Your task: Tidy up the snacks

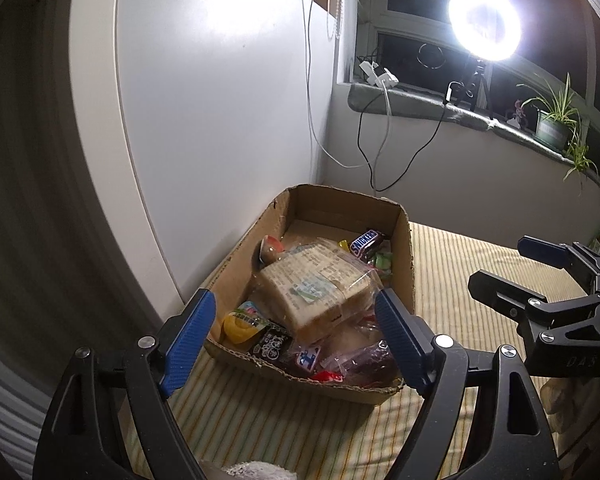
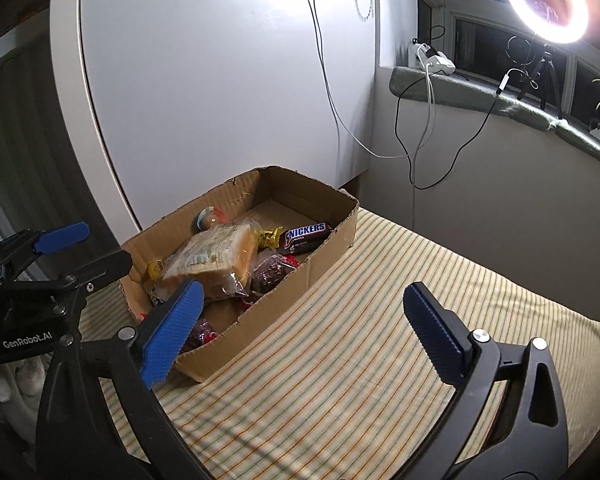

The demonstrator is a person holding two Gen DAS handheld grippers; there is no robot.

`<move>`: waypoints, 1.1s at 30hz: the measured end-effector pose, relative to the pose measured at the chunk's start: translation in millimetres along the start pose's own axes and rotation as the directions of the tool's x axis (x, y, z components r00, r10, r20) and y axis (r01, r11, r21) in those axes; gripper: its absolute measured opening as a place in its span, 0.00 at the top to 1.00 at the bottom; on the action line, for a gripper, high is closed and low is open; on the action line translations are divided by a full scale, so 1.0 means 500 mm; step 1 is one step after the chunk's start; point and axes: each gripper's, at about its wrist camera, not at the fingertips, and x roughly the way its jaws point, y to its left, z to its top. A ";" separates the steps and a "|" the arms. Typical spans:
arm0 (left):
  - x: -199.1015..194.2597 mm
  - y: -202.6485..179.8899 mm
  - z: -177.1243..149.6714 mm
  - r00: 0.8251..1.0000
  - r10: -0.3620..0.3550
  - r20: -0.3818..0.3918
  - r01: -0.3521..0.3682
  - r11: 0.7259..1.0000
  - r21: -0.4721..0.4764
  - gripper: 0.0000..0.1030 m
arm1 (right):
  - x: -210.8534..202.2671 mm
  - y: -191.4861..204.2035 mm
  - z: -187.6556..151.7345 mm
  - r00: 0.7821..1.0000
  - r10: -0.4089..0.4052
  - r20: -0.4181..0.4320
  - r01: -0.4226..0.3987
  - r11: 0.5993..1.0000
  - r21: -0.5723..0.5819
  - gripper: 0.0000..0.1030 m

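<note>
An open cardboard box (image 1: 404, 264) (image 2: 332, 240) stands on a striped cloth by a white panel. It holds a bagged bread loaf (image 1: 316, 284) (image 2: 216, 256), a Snickers bar (image 1: 366, 242) (image 2: 306, 234), a yellow jelly cup (image 1: 242, 322), dark wrapped snacks (image 2: 272, 272) and other small packets. My left gripper (image 1: 296, 330) is open and empty, just above the box's near end. My right gripper (image 2: 300, 332) is open and empty, over the cloth to the right of the box; it also shows in the left wrist view (image 1: 496, 260).
A white panel (image 1: 220, 120) rises behind the box. A windowsill (image 1: 440, 106) carries a ring light on a tripod (image 1: 484, 20), chargers with hanging cables (image 1: 380, 80) and a potted plant (image 1: 556, 120). The striped cloth (image 2: 400, 300) spreads to the right.
</note>
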 end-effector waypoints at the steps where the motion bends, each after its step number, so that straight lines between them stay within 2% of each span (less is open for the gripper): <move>1: -0.001 -0.001 0.000 1.000 0.001 0.001 -0.001 1.000 0.001 0.20 | 0.000 0.000 -0.001 1.000 0.000 0.000 0.000 1.000 0.001 0.01; 33: -0.014 -0.004 0.000 1.000 0.006 0.014 -0.006 1.000 0.000 0.20 | -0.012 0.009 -0.014 1.000 -0.004 -0.002 0.004 1.000 -0.005 0.01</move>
